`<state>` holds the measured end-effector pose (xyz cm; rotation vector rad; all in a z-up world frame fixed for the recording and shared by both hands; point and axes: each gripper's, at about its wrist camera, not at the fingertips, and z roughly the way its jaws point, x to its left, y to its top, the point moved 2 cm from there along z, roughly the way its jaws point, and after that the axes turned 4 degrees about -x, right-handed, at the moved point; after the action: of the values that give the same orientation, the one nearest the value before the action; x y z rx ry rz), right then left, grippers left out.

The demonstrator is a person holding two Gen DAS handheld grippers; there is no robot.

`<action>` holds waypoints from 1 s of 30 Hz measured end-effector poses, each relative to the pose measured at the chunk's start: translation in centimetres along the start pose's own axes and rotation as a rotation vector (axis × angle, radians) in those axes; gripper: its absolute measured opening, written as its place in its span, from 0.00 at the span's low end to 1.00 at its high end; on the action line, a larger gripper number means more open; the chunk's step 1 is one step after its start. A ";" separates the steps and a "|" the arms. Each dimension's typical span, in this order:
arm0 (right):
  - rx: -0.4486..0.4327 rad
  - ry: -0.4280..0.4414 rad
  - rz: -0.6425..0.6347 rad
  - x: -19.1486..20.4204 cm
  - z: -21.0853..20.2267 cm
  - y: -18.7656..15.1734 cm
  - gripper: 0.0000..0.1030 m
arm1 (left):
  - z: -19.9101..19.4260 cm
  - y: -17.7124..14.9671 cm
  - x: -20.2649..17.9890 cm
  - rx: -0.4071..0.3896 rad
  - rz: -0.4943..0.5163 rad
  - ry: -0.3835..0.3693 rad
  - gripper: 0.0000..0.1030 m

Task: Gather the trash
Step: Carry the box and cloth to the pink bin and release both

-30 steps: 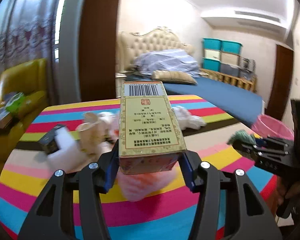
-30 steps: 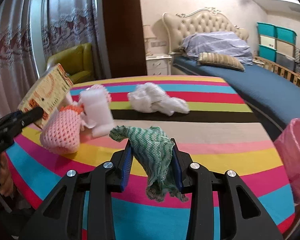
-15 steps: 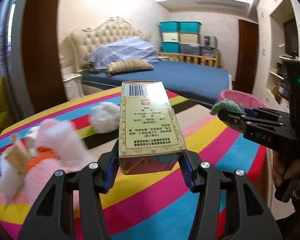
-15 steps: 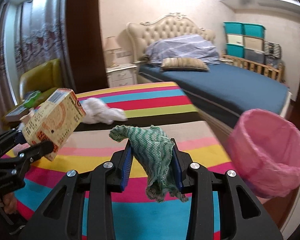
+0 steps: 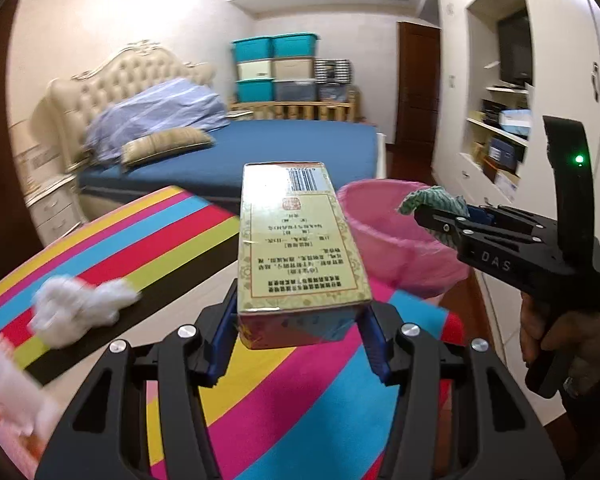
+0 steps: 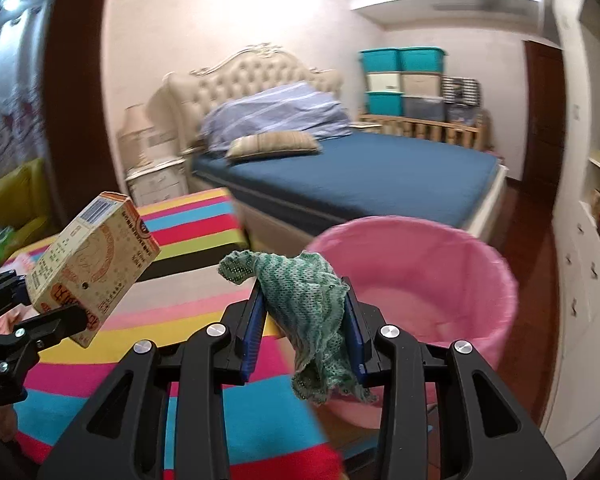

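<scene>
Holding the stiff, probably light carton (image 5: 300,240) by its end, left hand-held gripper (image 5: 300,332); right hand-held gripper (image 6: 304,320) pinches the limp green cloth (image 6: 304,296).

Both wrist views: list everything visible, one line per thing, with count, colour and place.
carton: one, gold with a barcode, clamped in the left hand-held gripper
mesh rag: one, green, clamped in the right hand-held gripper, in front of the bin
bin: one, pink liner, on the floor beside the table
tissue wad: one, white, on the striped cloth
table: one, rainbow-striped cloth, under both grippers
bed: one, blue sheet, cream headboard, behind the table
storage boxes: several, teal and grey, stacked by the far wall
left hand-held gripper: one, black with blue pads, shut on the carton
right hand-held gripper: one, black with blue pads, shut on the mesh rag
</scene>
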<state>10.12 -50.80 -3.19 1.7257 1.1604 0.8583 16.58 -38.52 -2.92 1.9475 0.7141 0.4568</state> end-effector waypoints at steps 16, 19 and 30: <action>0.012 -0.139 0.071 -12.2 3.9 0.4 0.36 | 14.6 5.7 -8.1 0.098 0.023 -0.195 0.51; 0.018 -0.129 0.077 -13.2 4.9 0.4 0.38 | 16.9 6.7 -9.2 0.109 0.017 -0.225 0.51; 0.002 -0.125 0.113 -15.4 5.9 0.7 0.70 | 18.4 6.3 -6.9 0.111 -0.022 -0.153 0.72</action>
<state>10.48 -67.09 -6.05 1.8334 0.9893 0.8039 24.01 -57.56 -5.83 2.0519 0.6734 0.2556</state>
